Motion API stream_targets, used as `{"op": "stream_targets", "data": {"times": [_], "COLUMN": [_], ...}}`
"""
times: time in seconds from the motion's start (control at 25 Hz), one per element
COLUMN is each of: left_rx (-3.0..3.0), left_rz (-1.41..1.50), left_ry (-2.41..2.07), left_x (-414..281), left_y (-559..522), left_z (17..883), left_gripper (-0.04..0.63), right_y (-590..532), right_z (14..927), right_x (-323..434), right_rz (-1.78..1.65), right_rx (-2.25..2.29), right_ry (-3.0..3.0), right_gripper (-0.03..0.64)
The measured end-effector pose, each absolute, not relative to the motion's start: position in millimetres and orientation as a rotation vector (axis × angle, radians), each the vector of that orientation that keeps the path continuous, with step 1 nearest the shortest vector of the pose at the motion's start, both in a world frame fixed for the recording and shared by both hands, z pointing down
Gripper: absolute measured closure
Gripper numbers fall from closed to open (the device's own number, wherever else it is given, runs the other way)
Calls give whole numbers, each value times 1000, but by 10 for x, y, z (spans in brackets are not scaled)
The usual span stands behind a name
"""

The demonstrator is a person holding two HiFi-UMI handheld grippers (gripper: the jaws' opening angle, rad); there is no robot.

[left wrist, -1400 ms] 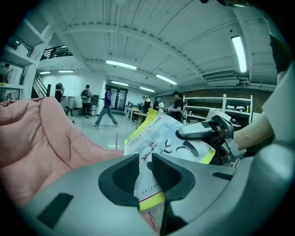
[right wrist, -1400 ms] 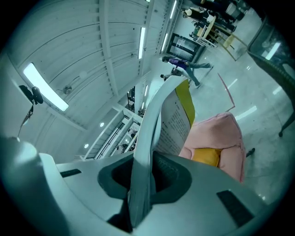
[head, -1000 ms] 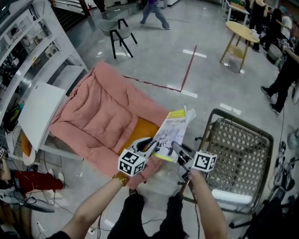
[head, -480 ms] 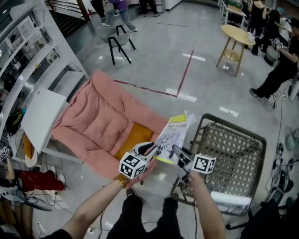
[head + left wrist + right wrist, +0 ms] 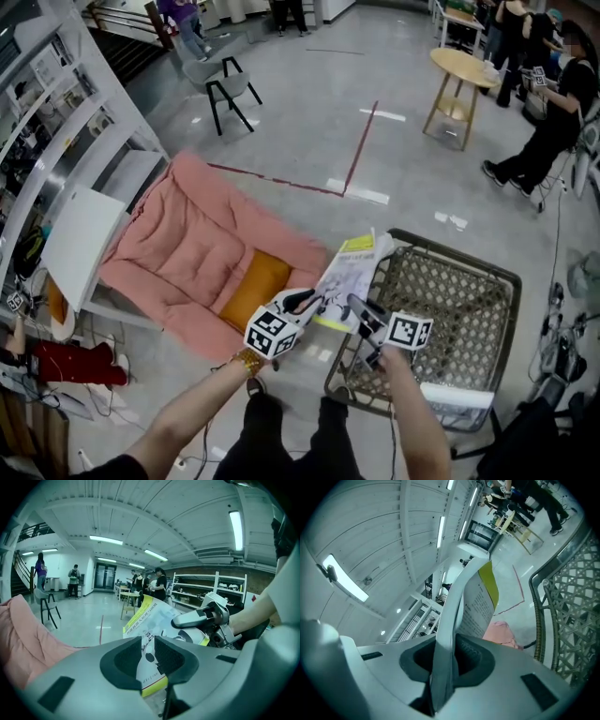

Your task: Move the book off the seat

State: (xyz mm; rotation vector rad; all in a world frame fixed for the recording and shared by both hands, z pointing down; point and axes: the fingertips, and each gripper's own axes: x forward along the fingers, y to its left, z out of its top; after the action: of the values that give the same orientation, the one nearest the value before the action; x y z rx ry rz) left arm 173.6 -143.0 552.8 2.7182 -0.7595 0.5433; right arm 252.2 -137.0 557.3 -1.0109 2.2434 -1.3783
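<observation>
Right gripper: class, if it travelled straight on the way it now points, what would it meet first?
The book clamped in the right gripper fills that line at once. Past the book, it would probably head over the pink cushion, though depth there is unclear.

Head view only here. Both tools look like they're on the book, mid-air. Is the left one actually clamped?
Observer: Yes. The left gripper view shows the left tool with both pads pressed on the book, cover between them.
Operator: Right one?
Observer: In the right gripper view, the right tool is shut on the book, which is seen edge-on there.
Operator: Tip grip or deep?
Observer: Deep. The book's edge runs right through between the pads and out below them.
</observation>
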Motion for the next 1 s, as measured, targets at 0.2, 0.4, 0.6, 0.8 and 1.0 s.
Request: {"op": "stream_targets", "data": {"times": [0.2, 0.4, 0.6, 0.8, 1.0], "left_rx": [2726, 2731, 2731, 2727, 2732], "left_rz": [557, 577, 596, 609, 625], "left_ry": [-716, -682, -658, -627, -599], "left_x": [2083, 2314, 2476, 2710, 2896], "left_y": [-1309, -1243, -1222, -1182, -1153], "left_z": [5551, 5663, 5736, 5829, 5918], "left_gripper": [523, 523, 523, 523, 523], "right_y": [-1281, -1264, -1254, -1203, -1181], "right_z": [5607, 5748, 5864, 5992, 6177], "right_x": [2875, 3211, 3498, 3759, 3990], "right_rz": [-1361, -1369, -1377, -1392, -1423], "right_rx": [-1050, -1102, -1152, -1184, -1214], "right_ry": [2252, 2224, 2203, 2195, 2152], "right_gripper": [541, 541, 541, 541, 541]}}
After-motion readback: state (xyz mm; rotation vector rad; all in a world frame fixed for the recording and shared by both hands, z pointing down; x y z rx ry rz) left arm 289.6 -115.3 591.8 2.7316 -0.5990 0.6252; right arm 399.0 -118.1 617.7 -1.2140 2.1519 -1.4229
